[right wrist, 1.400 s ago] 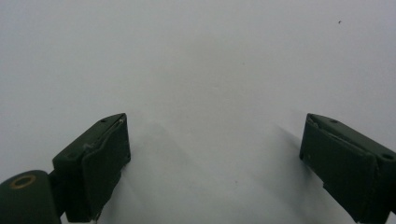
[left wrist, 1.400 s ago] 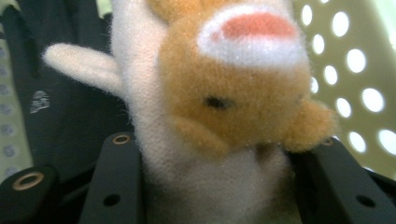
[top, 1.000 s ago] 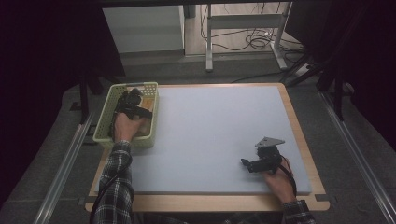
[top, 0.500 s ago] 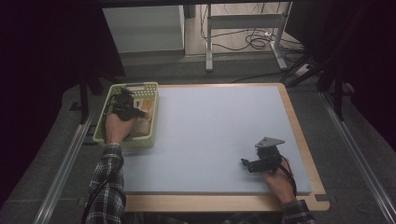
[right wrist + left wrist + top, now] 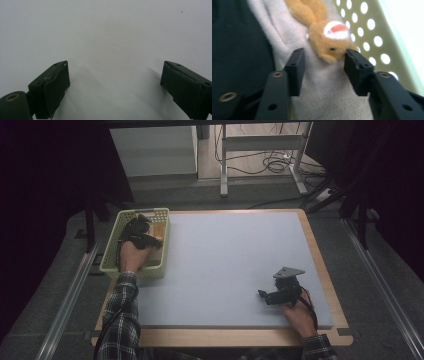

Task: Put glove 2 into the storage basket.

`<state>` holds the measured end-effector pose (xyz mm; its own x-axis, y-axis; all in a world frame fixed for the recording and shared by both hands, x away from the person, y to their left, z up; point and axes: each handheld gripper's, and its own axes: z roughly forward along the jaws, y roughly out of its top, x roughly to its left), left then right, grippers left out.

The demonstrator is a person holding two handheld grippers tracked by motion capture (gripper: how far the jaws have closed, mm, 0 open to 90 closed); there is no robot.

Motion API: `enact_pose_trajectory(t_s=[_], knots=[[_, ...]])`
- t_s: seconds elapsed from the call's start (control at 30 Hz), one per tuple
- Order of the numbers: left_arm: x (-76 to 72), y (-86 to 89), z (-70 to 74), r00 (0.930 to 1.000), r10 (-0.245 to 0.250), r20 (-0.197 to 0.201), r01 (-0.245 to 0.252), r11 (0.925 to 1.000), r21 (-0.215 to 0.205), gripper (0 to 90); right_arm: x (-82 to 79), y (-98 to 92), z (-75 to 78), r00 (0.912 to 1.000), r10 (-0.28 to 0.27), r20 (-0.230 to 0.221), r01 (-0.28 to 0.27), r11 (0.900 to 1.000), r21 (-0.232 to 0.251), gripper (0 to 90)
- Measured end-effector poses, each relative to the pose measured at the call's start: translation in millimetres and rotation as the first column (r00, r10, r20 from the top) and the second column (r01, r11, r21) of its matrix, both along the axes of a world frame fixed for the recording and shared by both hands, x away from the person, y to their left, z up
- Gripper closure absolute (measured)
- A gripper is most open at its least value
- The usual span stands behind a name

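The tabletop [image 5: 230, 270] carries a pale blue-grey mat inside a wooden border, with dark floor and cables beyond. The left tool [image 5: 323, 65] sits in the green perforated basket [image 5: 112, 262] at the tabletop's left edge; its jaws, having just closed, now bracket the orange plush toy [image 5: 328, 37] on beige fabric [image 5: 322, 95]; contact unclear. The right tool [image 5: 115, 82] stands wide over bare mat

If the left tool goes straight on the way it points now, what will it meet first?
Most likely the plush toy: its orange head lies just ahead of the left tool, touching or nearly touching one jaw. Beige fabric lies under it, inside the basket. Depth is hard to judge.
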<state>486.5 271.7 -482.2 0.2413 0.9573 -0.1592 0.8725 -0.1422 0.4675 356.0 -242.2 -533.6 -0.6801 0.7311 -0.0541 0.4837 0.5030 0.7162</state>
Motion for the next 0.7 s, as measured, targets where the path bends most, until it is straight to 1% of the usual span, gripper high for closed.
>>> enact_pose_trajectory(t_s=[0.07,0.13,0.2,0.37,0.47,0.57,0.67,0.7], knots=[[-4.0,4.2,4.4,0.9996,0.008,0.025,-0.009,0.9999,0.007,43.7,0.0,0.0,0.0,1.0000,0.000,0.000,0.000,1.000,0.000,8.2],[-6.7,6.5,6.9,0.9988,0.014,0.046,-0.015,0.9998,0.012,37.0,0.0,0.1,0.0,1.0000,0.000,0.000,0.000,1.000,0.000,8.2],[-10.0,9.4,10.1,0.9975,0.012,0.069,-0.014,0.9996,0.023,33.1,0.0,0.0,0.0,1.0000,0.000,0.000,0.000,1.000,-0.001,8.2],[-17.1,15.1,15.2,0.9938,0.012,0.111,-0.015,0.9995,0.029,21.0,0.0,0.0,0.0,1.0000,0.000,0.000,0.000,1.000,-0.001,8.2],[-22.5,17.8,17.9,0.9913,-0.001,0.132,-0.002,0.9998,0.020,17.0,0.0,0.1,0.0,1.0000,0.000,0.000,0.000,1.000,-0.001,8.2],[-27.5,19.2,20.6,0.9885,-0.013,0.151,0.010,0.9997,0.023,13.3,0.0,0.1,0.0,1.0000,0.000,0.000,0.000,1.000,-0.001,8.2],[-32.6,20.6,23.9,0.9853,-0.016,0.170,0.011,0.9995,0.030,8.6,0.0,0.1,0.0,1.0000,0.000,0.000,0.000,1.000,-0.001,8.2],[-34.5,20.9,25.0,0.9846,-0.015,0.174,0.011,0.9996,0.025,7.5,0.0,0.1,0.0,1.0000,0.000,0.000,0.000,1.000,-0.001,8.2]])
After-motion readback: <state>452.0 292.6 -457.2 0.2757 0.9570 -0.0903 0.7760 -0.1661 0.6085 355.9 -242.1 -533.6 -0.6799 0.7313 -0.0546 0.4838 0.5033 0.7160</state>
